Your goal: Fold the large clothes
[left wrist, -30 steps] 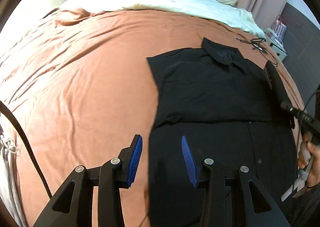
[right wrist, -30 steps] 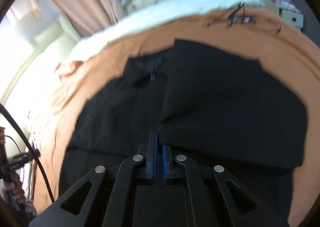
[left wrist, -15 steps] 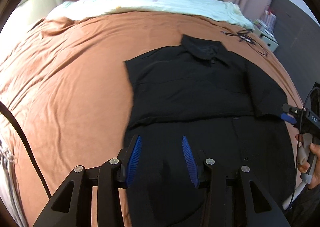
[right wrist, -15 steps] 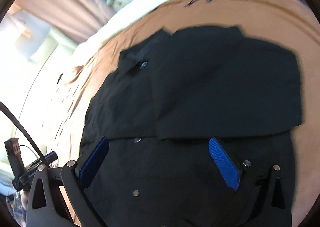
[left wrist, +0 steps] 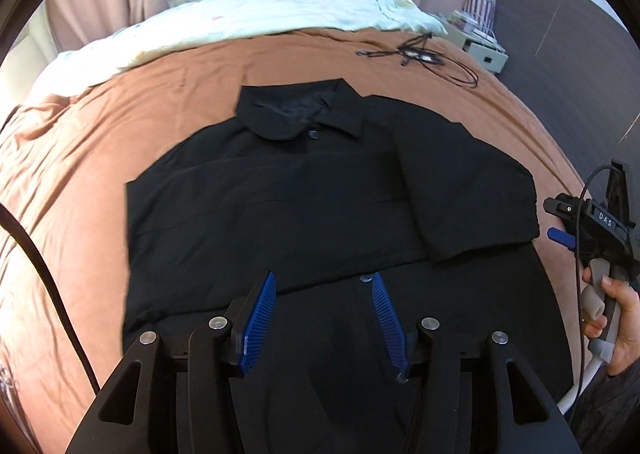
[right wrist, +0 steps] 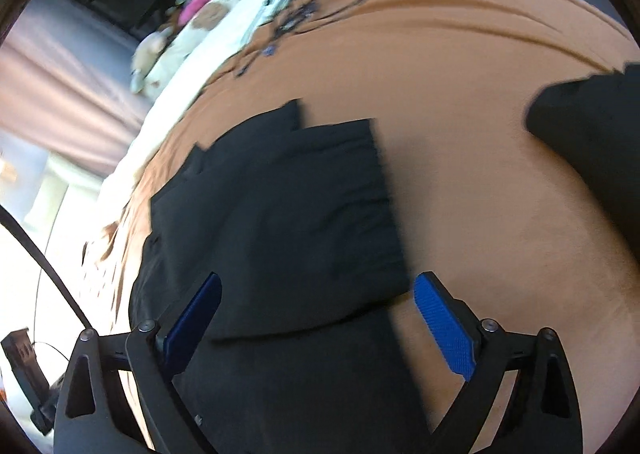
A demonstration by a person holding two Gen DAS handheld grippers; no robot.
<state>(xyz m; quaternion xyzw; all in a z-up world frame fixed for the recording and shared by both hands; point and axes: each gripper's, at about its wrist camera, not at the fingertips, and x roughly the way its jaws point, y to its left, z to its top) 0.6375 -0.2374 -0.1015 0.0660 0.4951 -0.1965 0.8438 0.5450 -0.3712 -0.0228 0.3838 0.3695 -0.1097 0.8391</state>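
Left wrist: left gripper (left wrist: pixel 324 318) open over black shirt (left wrist: pixel 320 198); cable tangle (left wrist: pixel 420 54) beyond. Right gripper (right wrist: pixel 316 330) open.

To your left of the black collared button shirt (left wrist: pixel 304 206), the wrinkled rust-brown bedsheet (left wrist: pixel 80 182) lies bare — wide room for a gripper to pass. Beyond the collar, a tangle of thin black cables (left wrist: pixel 420 54) sits on the sheet, well apart from the shirt. On your right, another dark cloth heap (right wrist: pixel 592 126) blocks the sheet's far edge.
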